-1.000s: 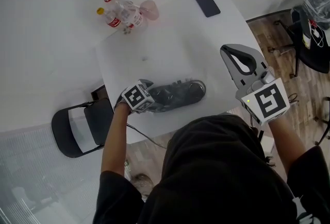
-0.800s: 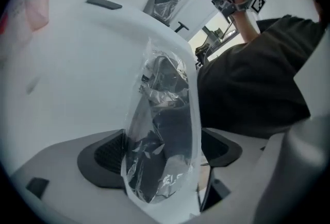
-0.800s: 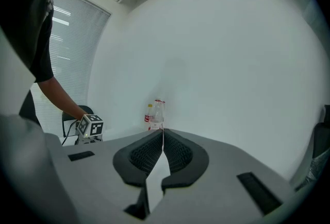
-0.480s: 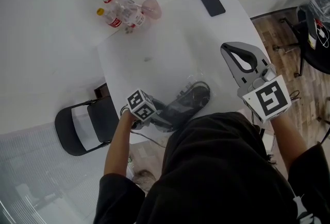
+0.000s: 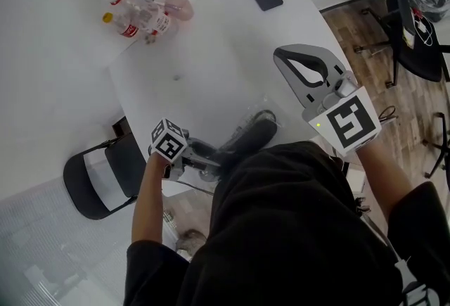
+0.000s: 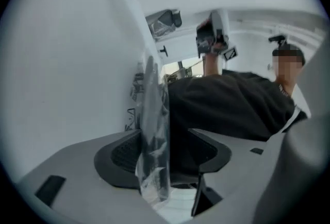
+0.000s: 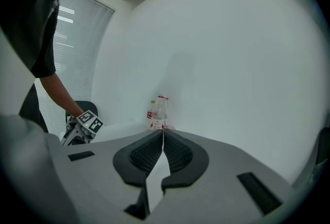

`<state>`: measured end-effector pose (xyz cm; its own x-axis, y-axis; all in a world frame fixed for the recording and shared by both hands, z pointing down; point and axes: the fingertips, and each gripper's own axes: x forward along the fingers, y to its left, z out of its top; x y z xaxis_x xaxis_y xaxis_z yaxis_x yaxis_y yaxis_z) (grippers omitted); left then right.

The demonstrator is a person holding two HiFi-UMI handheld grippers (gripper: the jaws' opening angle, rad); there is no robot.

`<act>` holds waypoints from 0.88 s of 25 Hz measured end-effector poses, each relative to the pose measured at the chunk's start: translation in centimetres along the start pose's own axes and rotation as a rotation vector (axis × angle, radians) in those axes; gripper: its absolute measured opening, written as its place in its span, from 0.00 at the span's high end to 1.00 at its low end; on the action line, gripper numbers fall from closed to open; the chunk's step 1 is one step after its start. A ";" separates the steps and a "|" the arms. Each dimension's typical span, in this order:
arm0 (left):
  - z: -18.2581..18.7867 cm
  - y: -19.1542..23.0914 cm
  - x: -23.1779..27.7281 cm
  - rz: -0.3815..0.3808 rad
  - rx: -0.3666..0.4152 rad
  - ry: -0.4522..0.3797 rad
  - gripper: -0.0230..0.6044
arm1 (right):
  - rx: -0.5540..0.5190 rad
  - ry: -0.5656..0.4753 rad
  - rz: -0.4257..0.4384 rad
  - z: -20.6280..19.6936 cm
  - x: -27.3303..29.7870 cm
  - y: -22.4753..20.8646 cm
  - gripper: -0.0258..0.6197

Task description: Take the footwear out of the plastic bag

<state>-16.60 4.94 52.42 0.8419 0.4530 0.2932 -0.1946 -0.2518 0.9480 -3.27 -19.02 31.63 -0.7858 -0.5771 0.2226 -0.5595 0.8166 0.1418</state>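
One high, two low.
Head view: steeply down on the surface (image 5: 211, 51). Right gripper view: level across it to the bottles (image 7: 158, 114), which both show. Left gripper view: back at the person (image 6: 227, 104), close.

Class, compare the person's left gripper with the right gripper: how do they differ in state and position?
The left gripper's fingers stand apart, having just been closing, with the plastic bag between them; the right gripper's fingers are together on nothing. The left gripper sits low at the table's near edge by the shoe; the right gripper is over its right edge, away from the bag. Both are grey and carry a marker cube.
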 end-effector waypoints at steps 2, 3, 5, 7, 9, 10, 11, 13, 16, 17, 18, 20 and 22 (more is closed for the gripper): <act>-0.8 0.9 2.0 0.044 0.042 0.083 0.49 | 0.002 0.001 0.000 -0.1 -0.3 0.1 0.93; -0.8 0.7 2.5 0.030 0.036 0.096 0.49 | -0.003 0.006 0.002 -0.2 -0.3 0.1 0.93; -0.6 1.0 2.6 0.052 0.054 0.112 0.50 | -0.022 0.015 0.007 -0.2 -0.3 0.4 0.93; -1.1 2.2 2.6 0.142 0.146 0.155 0.50 | -0.034 0.019 0.013 -0.3 -0.2 0.7 0.93; -1.4 3.2 2.8 0.205 0.185 0.169 0.50 | -0.035 0.023 0.017 -0.4 -0.3 0.9 0.93; -1.3 3.8 2.8 0.239 0.190 0.166 0.51 | -0.035 0.024 0.020 -0.4 -0.3 0.9 0.93; -1.1 4.2 2.7 0.269 0.201 0.162 0.66 | -0.036 0.024 0.027 -0.4 -0.2 1.0 0.93; -0.8 4.2 2.5 0.298 0.248 0.149 0.71 | -0.045 0.024 0.055 -0.4 -0.2 1.4 0.93; 0.4 3.4 1.5 0.353 0.346 0.085 0.73 | -0.041 0.018 0.107 -0.3 -0.4 2.1 0.93; 1.0 3.1 0.7 0.389 0.390 0.053 0.74 | -0.029 0.011 0.117 -0.2 -0.4 2.1 0.93; 1.8 2.9 -0.2 0.439 0.442 0.020 0.74 | -0.013 0.002 0.127 0.0 -0.5 2.1 0.93; 3.5 2.3 -2.5 0.562 0.557 -0.035 0.74 | 0.016 -0.013 0.157 0.4 -0.8 2.0 0.93; 5.2 1.4 -5.0 0.694 0.675 -0.070 0.74 | 0.009 -0.018 0.194 1.0 -1.1 1.9 0.93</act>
<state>-18.43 -2.09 51.63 0.6811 -0.0277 0.7317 -0.3479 -0.8915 0.2901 -3.76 -16.82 30.71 -0.8838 -0.4086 0.2280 -0.3990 0.9126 0.0890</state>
